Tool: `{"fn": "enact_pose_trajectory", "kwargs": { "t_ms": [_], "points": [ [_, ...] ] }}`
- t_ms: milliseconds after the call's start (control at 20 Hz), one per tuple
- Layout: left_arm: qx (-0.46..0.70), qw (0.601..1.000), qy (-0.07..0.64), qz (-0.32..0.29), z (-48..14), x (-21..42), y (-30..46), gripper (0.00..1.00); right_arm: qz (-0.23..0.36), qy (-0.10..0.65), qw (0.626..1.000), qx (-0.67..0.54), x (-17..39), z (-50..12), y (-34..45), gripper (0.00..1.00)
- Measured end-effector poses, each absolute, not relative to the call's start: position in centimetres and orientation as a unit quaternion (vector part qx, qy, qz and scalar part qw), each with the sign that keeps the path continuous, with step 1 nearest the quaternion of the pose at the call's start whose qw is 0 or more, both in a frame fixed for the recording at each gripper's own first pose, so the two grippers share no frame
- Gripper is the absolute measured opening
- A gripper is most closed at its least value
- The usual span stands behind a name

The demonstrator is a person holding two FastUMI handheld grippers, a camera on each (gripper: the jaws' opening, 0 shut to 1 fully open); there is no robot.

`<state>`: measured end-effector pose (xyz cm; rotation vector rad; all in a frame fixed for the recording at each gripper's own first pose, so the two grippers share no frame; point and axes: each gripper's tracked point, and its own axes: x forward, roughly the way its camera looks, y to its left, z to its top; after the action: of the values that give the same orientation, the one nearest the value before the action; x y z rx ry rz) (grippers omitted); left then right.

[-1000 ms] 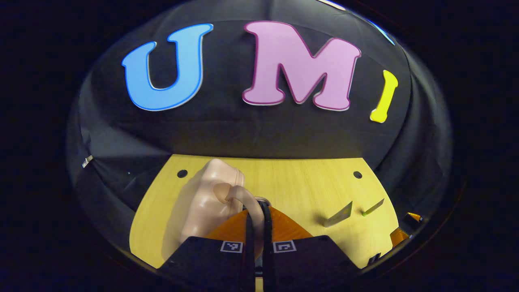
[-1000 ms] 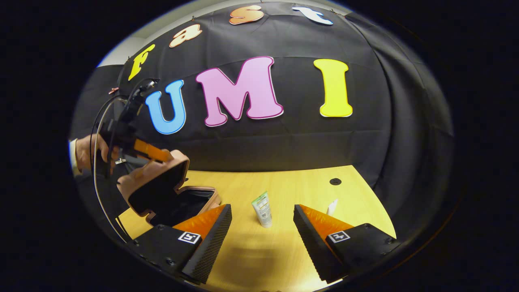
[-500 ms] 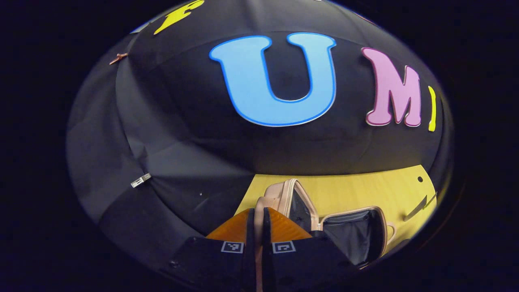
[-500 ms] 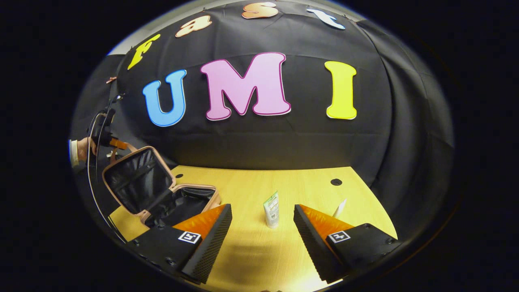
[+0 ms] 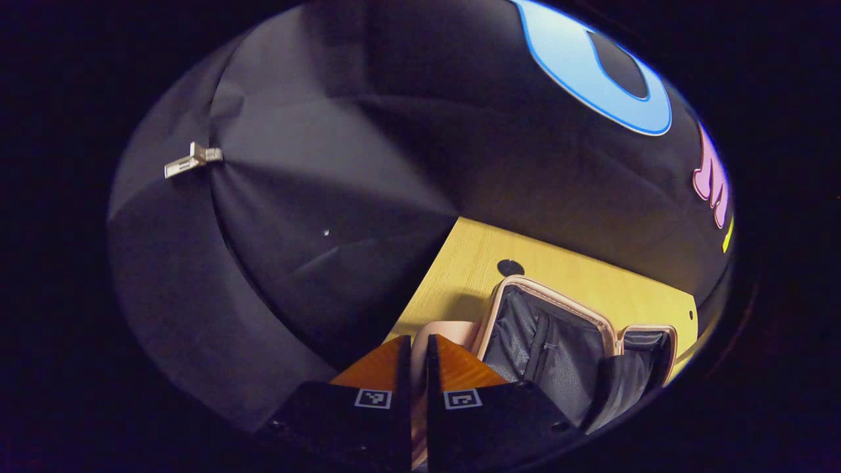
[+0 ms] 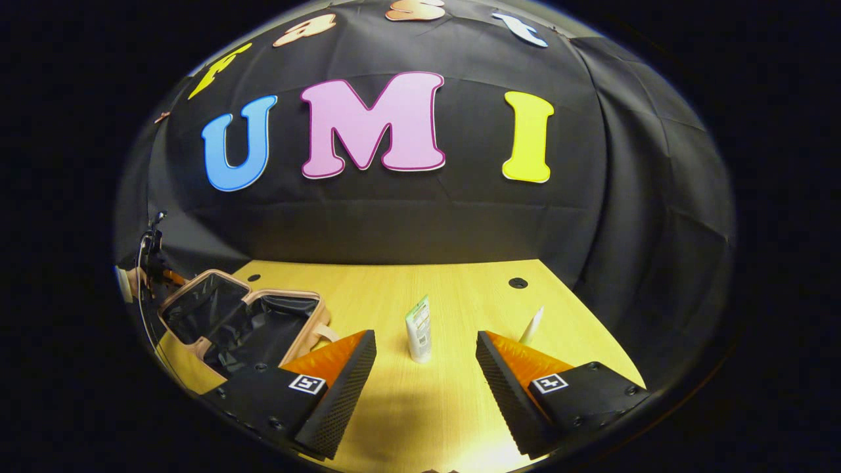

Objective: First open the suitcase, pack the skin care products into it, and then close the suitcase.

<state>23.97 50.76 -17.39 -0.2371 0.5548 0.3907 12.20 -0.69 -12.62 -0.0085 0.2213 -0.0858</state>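
The pink suitcase (image 5: 558,301) lies open on the table, its lid laid back and the dark lining showing; in the right gripper view the suitcase (image 6: 243,322) sits at the far left. My left gripper (image 5: 415,343) is shut on the pink handle (image 5: 433,328) at the lid's outer side. A white and green tube (image 6: 418,328) stands on the table ahead of my right gripper (image 6: 426,340), which is open and apart from it. A slim white tube (image 6: 531,325) stands farther right. The left gripper (image 6: 154,263) and the hand holding it appear beyond the suitcase.
The yellow wooden table (image 6: 453,407) has round cable holes (image 6: 518,283) near its back edge. Black cloth walls close in behind and on both sides. A white clip (image 5: 192,159) is pinned to the cloth on the left.
The left gripper swung the lid outward and down, from half raised to laid back beside the base. The right gripper stayed open and barely moved.
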Motion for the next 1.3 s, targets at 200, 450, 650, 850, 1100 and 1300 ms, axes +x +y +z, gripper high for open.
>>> {"fn": "enact_pose_trajectory", "kwargs": {
  "t_ms": [200, 450, 650, 850, 1100, 1300],
  "points": [
    [-0.101, 0.943, 0.227, 0.221, -15.2, 23.8, 50.6, 0.42, -0.048, 0.106, 0.993, 0.003, 12.3, -13.1, -1.4, 0.97],
    [-0.008, 0.974, 0.094, 0.208, -3.3, 20.6, 42.9, 0.96, -0.056, 0.095, 0.994, 0.005, 12.8, -12.4, -4.3, 0.97],
    [0.03, 0.982, 0.025, 0.183, 2.9, 17.3, 31.1, 0.95, -0.062, 0.097, 0.993, 0.025, 12.7, -11.4, -7.3, 0.97],
    [-0.023, 0.989, 0.012, 0.148, 1.1, 13.6, 15.8, 0.95, -0.051, 0.114, 0.991, 0.055, 12.2, -11.5, -8.7, 0.97],
    [-0.027, 0.999, 0.012, 0.042, -5.1, 14.1, 0.0, 0.96, -0.031, 0.121, 0.992, 0.036, 12.3, -12.4, -10.9, 0.97],
    [-0.043, 0.995, 0.085, -0.037, -14.4, 15.2, -10.4, 0.96, -0.035, 0.132, 0.99, 0.038, 13.2, -14.7, -13.2, 0.97]
  ]
}}
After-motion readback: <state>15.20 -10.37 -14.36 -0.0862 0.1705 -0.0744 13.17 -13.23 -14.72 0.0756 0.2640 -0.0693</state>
